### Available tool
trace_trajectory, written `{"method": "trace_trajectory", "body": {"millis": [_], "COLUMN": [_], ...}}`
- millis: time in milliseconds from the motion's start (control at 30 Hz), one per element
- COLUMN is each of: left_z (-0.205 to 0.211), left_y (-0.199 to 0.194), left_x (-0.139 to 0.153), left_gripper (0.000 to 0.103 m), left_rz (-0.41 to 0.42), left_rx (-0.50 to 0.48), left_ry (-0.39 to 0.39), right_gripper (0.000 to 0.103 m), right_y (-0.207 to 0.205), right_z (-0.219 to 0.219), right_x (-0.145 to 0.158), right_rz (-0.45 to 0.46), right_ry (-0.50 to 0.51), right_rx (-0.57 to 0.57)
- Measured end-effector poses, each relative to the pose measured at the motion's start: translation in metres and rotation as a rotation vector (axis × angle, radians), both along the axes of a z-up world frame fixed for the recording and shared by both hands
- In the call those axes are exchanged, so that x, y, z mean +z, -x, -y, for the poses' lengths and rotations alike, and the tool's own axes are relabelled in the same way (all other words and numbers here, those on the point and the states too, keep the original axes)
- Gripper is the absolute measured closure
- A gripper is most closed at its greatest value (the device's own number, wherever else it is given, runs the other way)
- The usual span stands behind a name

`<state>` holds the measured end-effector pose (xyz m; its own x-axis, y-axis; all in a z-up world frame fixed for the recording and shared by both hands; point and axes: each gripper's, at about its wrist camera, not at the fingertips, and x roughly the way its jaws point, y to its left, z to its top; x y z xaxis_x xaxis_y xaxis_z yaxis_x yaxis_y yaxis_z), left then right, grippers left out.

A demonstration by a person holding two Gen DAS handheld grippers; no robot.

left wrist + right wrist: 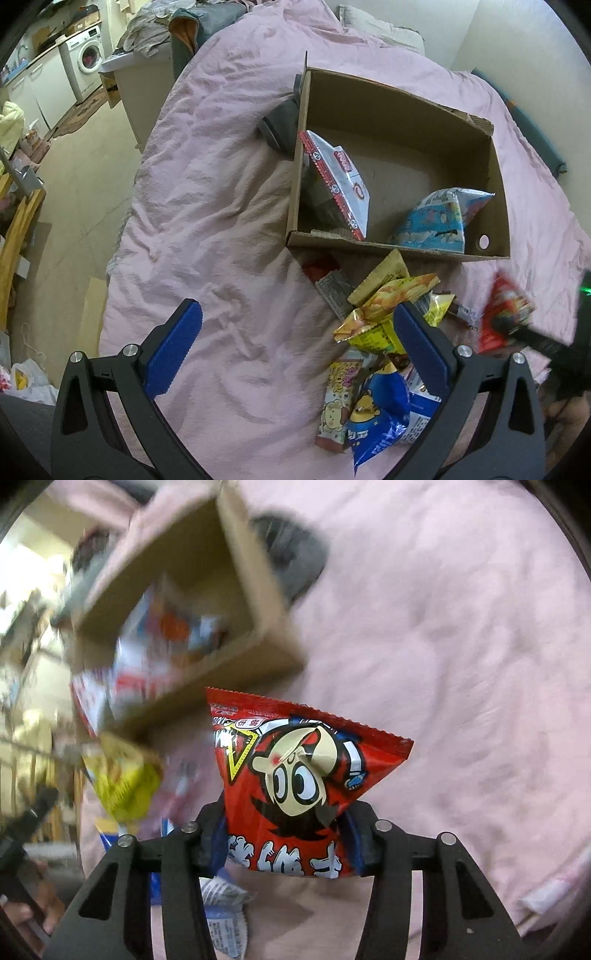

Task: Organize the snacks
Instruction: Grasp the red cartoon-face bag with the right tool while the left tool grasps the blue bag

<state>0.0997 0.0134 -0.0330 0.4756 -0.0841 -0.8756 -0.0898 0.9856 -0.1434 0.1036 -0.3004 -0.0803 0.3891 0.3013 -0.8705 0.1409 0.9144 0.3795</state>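
Gripping a red snack bag [295,786] between its blue pads, the right claw [288,842] holds it above the pink bed cover [461,664], near the cardboard box [399,162]. The left claw [295,354] stands wide and empty over the loose snack pile [380,354]. Inside the box lie a white-and-red packet [340,184] and a blue packet [439,218], apart from each other.

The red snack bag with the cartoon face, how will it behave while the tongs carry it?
The red snack bag probably feels light and floppy: it creases where the right tongs pinch its lower end. Its glossy film may slip. The contents are likely fragile, so squeezing harder seems risky.
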Motion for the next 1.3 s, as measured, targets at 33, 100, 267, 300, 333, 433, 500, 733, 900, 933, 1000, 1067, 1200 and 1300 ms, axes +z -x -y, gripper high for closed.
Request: {"method": "trace_trajectory", "body": {"millis": [33, 100, 267, 300, 333, 433, 500, 733, 900, 933, 1000, 1067, 1200, 1300], "left_z": [-0.001, -0.001, 0.015, 0.019, 0.023, 0.037, 0.049, 0.081, 0.081, 0.079, 0.073, 0.065, 0.048, 0.041], "left_y": [0.001, 0.003, 0.008, 0.010, 0.013, 0.021, 0.025, 0.032, 0.041, 0.043, 0.047, 0.050, 0.049, 0.047], "left_x": [-0.001, -0.003, -0.015, -0.017, -0.020, -0.027, -0.034, -0.053, -0.023, -0.017, -0.003, 0.009, 0.023, 0.023], "left_gripper": [0.001, 0.001, 0.002, 0.006, 0.009, 0.026, 0.027, 0.074, 0.087, 0.087, 0.087, 0.087, 0.087, 0.087], "left_rz": [-0.004, -0.018, -0.074, -0.088, -0.104, -0.145, -0.186, -0.238, -0.137, -0.126, -0.091, -0.058, -0.013, -0.016], "left_rx": [0.003, 0.000, -0.075, -0.097, -0.120, -0.191, -0.243, -0.349, -0.380, -0.374, -0.348, -0.313, -0.225, -0.191], "left_ry": [0.003, 0.017, 0.061, 0.077, 0.092, 0.119, 0.129, 0.067, 0.097, 0.097, 0.094, 0.086, 0.023, -0.006], "right_gripper": [0.051, 0.051, 0.051, 0.051, 0.051, 0.051, 0.051, 0.051, 0.051, 0.051, 0.051, 0.051, 0.051, 0.051], "right_y": [0.003, 0.008, 0.011, 0.009, 0.008, 0.005, 0.001, 0.001, 0.002, 0.002, 0.002, 0.002, 0.004, 0.005], "right_z": [0.008, 0.022, 0.030, 0.028, 0.028, 0.019, 0.018, 0.015, 0.018, 0.018, 0.017, 0.014, 0.008, 0.004], "right_x": [0.007, 0.016, 0.010, 0.007, 0.007, 0.005, 0.001, 0.000, 0.000, 0.000, 0.000, 0.000, 0.002, 0.005], "right_rz": [0.031, 0.059, 0.017, 0.019, 0.024, 0.030, 0.021, 0.009, 0.004, 0.002, -0.001, -0.005, 0.000, 0.006], "right_ry": [-0.006, -0.042, -0.096, -0.094, -0.090, -0.092, -0.103, -0.108, -0.124, -0.128, -0.130, -0.132, -0.138, -0.129], "right_rx": [-0.021, -0.050, -0.059, -0.055, -0.050, -0.048, -0.052, -0.046, -0.053, -0.052, -0.047, -0.037, -0.009, 0.010]}}
